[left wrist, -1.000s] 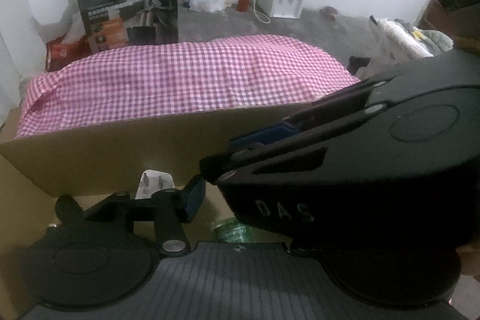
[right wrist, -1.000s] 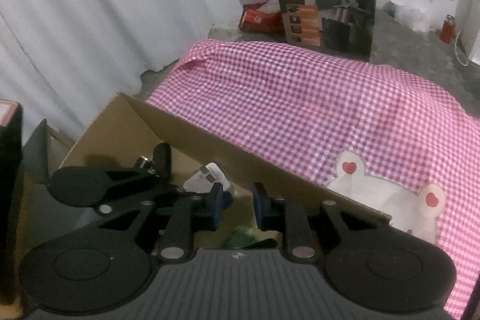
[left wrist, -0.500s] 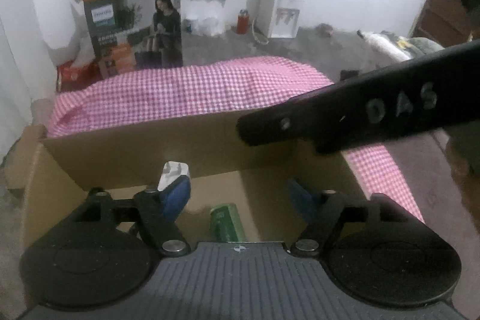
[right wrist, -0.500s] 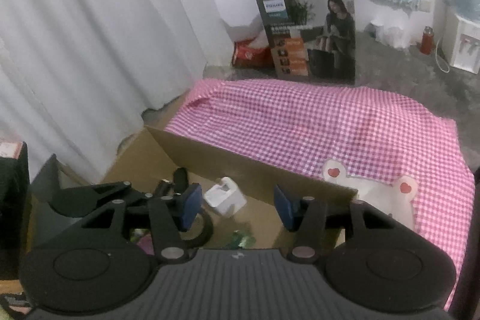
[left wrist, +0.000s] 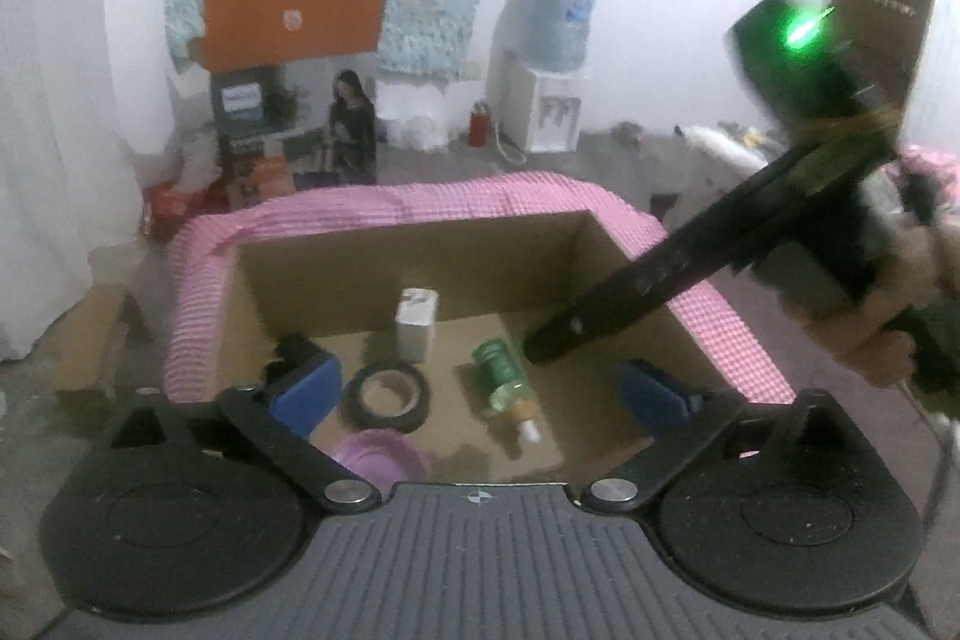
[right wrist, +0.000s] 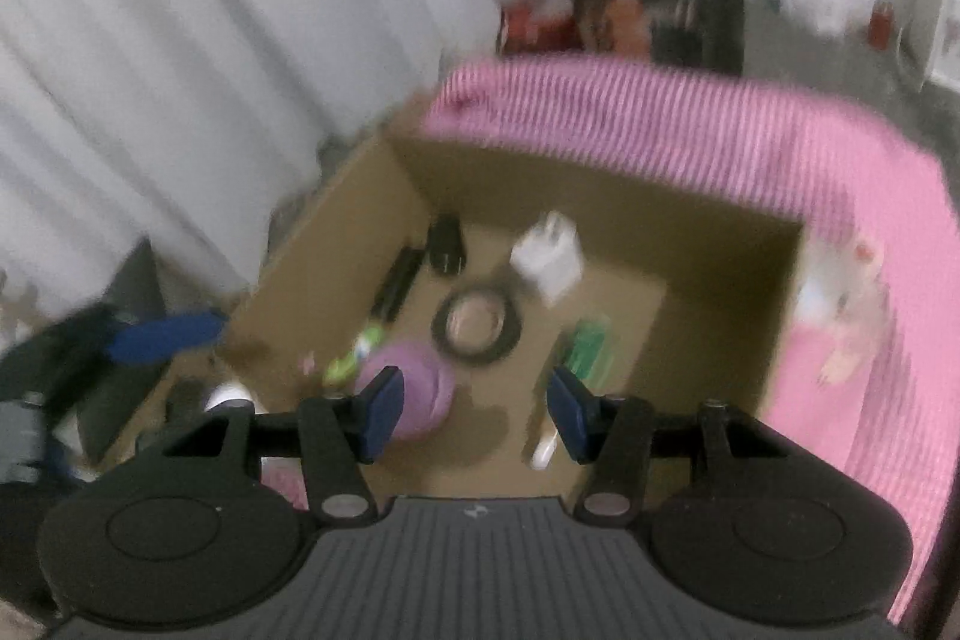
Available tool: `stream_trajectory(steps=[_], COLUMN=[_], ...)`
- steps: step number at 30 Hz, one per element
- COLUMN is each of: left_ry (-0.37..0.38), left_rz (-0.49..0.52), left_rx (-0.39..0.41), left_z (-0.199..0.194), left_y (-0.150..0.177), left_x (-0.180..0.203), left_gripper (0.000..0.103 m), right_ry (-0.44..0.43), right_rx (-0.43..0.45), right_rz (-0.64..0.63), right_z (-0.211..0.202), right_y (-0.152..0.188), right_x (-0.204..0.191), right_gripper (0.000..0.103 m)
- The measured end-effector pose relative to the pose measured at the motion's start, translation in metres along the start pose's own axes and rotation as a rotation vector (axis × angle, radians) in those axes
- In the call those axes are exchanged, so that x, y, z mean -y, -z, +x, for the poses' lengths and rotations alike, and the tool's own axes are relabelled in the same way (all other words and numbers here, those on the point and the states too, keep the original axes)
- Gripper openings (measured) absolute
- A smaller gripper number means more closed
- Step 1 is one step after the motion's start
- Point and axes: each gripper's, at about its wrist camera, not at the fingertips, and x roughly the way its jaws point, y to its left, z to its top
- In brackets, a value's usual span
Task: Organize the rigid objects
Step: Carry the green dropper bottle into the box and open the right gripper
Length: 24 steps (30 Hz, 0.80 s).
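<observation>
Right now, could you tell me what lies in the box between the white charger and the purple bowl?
The black tape roll lies between the white charger and the purple bowl, flat on the cardboard box floor; both wrist views show it.

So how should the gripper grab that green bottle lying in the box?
Probably from above, across the middle of the green bottle. It lies on its side on the floor of the cardboard box, cap end toward the camera, with bare floor on both long sides, so the fingers could close across its round body.
</observation>
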Motion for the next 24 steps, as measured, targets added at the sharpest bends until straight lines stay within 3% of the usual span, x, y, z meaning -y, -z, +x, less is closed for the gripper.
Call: stream_trajectory(steps=[6, 12, 14, 16, 19, 24], left_ry=[-0.108, -0.143, -0.145, -0.148, -0.136, -0.099], left_rz=[-0.020, -0.081, -0.081, -0.089, -0.102, -0.131], left_rx=[0.080, 0.104, 0.106, 0.102, 0.096, 0.095], left_z=[-0.032, -0.038, -0.039, -0.035, -0.032, -0.033], left_y=[0.022, 0.030, 0.034, 0.033, 0.035, 0.037], left_x=[-0.033, -0.062, -0.070, -0.075, -0.084, -0.099], left_gripper=[0.103, 0.103, 0.103, 0.103, 0.103, 0.103], right_ry=[0.095, 0.182, 0.204, 0.224, 0.224, 0.224], right_rx=[-0.193, -0.334, -0.370, -0.403, -0.397, -0.297], right_rz=[0.047, 0.100, 0.107, 0.114, 0.085, 0.084], right_z=[0.051, 0.103, 0.117, 0.128, 0.130, 0.103], right_y=[0.000, 0.001, 0.003, 0.005, 0.005, 0.005], right_x=[0.001, 0.010, 0.012, 0.014, 0.010, 0.004], right_gripper=[0.050, 0.044, 0.040, 0.027, 0.014, 0.013])
